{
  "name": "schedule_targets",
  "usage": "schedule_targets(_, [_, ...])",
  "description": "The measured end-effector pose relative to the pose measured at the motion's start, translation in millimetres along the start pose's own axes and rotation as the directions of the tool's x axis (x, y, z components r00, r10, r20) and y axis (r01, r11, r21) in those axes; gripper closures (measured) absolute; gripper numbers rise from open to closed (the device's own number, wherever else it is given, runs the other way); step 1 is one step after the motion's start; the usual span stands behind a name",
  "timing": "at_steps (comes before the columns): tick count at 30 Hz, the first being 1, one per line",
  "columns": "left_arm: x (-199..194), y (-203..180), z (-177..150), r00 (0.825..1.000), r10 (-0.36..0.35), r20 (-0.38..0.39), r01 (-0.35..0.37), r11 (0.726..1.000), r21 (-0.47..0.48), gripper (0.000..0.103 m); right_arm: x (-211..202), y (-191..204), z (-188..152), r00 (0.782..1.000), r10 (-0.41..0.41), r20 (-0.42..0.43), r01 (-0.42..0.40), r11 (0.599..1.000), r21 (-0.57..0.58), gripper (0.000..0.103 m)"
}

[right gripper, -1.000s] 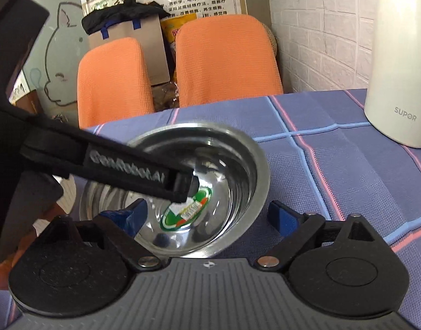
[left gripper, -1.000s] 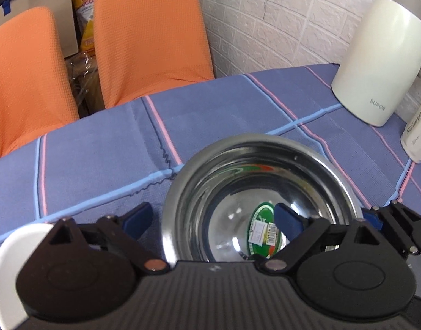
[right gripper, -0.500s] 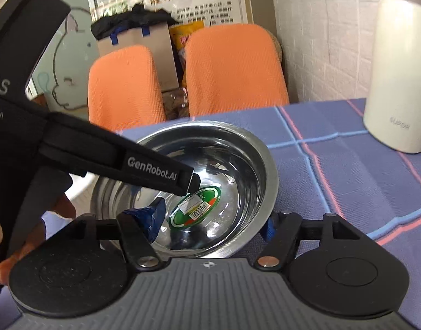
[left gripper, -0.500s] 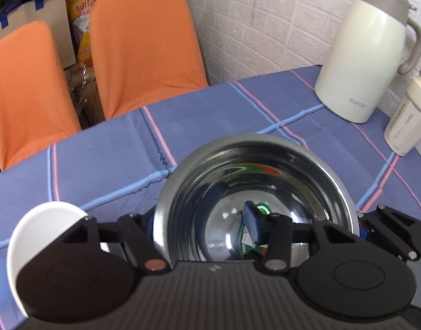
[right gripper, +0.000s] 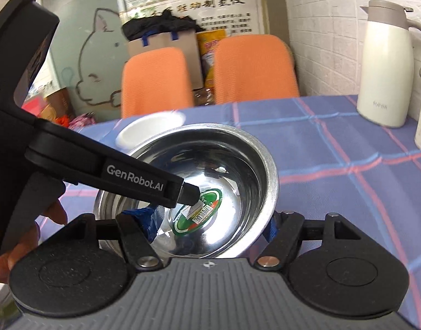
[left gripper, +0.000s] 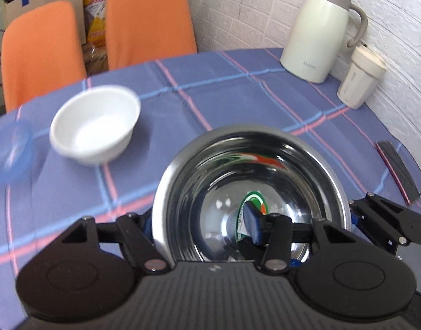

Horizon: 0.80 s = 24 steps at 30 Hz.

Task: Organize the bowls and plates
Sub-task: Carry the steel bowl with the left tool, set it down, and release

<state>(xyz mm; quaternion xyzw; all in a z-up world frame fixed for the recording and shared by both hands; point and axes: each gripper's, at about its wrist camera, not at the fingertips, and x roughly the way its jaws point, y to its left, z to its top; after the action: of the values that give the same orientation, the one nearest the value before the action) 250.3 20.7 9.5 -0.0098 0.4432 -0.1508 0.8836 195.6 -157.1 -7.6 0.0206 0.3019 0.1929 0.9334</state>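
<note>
Steel bowl [left gripper: 251, 192] is off the tabletop [left gripper: 237, 93], carried by both claws at once, rim level enough, green sticker with barcode [right gripper: 199, 214] flat on its inside bottom. Left claw [left gripper: 202, 228] pinches the bowl's left wall: one blue pad inside the bowl, the other outside and mostly hidden behind the rim, so closed on the wall. Right claw [right gripper: 210, 220] does the same on the opposite side, one pad inside at the near-left, one outside under the right rim, closed on it. Likely two grips because the bowl is wide, thin-walled and slick; a single pinch would let it swing or slip, opposite grips keep it from tipping. In the right wrist view the left claw's black finger reaches over the rim down toward the sticker, a person's fingers [right gripper: 31, 233] wrapped on its handle. White bowl [left gripper: 96, 125] sits upright on the tabletop ahead-left, just beyond the steel bowl's far rim in the right view; probably the stacking partner, judgement only. A blue translucent dish [left gripper: 9, 154] lies at the far left edge, blurred. Cream thermos jug [left gripper: 320, 27] and small lidded cup [left gripper: 360, 79] stand against the brick wall, well apart. Dark flat object [left gripper: 397, 170] near the right table edge, can't identify. Two orange chairs [left gripper: 147, 19] behind.
</note>
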Motion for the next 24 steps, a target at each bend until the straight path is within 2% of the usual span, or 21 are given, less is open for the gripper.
schedule_targets(6, [-33.0, 17.9, -56.8, 0.999, 0.038, 0.013, -0.038, 0.999, -0.026, 0.054, -18.7, 35.8, -36.4, 0.997, 0.068, -0.048, -0.068, 0.998, -0.007, 0.045])
schedule_targets(8, [-40.0, 21.5, -66.5, 0.999, 0.038, 0.014, -0.037, 0.999, -0.033, 0.054, -21.4, 45.8, -41.5, 0.995, 0.078, -0.061, -0.079, 0.997, -0.016, 0.045])
schedule_targets(16, [-44.6, 12.5, -89.1, 1.0, -0.013, 0.011, 0.014, 1.0, -0.019, 0.053, -37.4, 52.4, -57.1, 0.996, 0.048, -0.072, -0.048, 0.999, 0.003, 0.044])
schedule_targets(24, [-28.9, 8.3, -83.7, 1.0, -0.012, -0.001, 0.012, 0.999, -0.032, 0.052, -32.5, 44.2, -65.3, 0.995, 0.042, -0.091, -0.04, 0.999, 0.024, 0.044])
